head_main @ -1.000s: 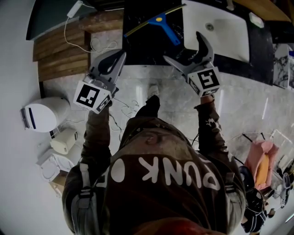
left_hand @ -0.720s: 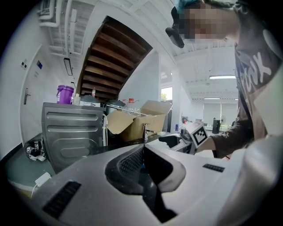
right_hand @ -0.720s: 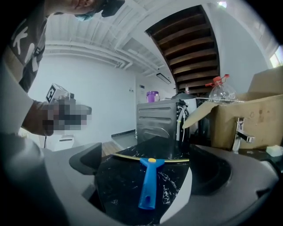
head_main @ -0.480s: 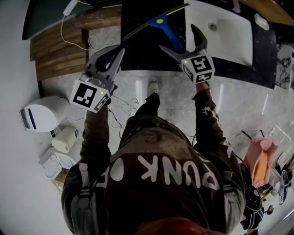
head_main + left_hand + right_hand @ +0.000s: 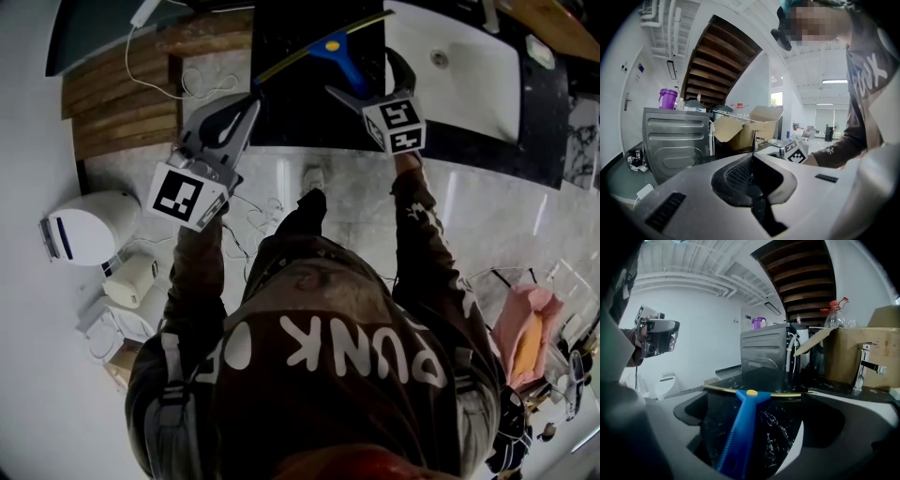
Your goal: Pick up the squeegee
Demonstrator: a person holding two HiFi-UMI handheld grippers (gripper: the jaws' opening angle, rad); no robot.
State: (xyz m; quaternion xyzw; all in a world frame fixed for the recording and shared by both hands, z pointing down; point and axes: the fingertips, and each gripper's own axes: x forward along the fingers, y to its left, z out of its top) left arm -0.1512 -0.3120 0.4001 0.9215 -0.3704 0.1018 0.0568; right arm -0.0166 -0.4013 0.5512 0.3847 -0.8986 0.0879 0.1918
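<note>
The squeegee (image 5: 337, 56) has a blue handle and a long yellow blade, and it lies flat on the black marble counter (image 5: 291, 108). My right gripper (image 5: 363, 73) is open, one jaw on each side of the near end of the handle, not closed on it. In the right gripper view the squeegee (image 5: 739, 427) runs away from me between the spread jaws of the right gripper (image 5: 755, 408). My left gripper (image 5: 251, 101) hovers at the counter's near left edge, shut and empty. In its own view, the left gripper (image 5: 751, 159) has its pads pressed together.
A white sink (image 5: 459, 66) lies just right of the squeegee, with a faucet (image 5: 865, 364) behind it. A grey washing machine (image 5: 764, 350) and a cardboard box (image 5: 862, 357) stand at the back. Wooden steps (image 5: 122, 103), a white appliance (image 5: 89, 230) and cables are on the left.
My right gripper has moved forward and slightly left over the counter, so its open jaws now flank the handle's end. The left gripper has barely shifted.
</note>
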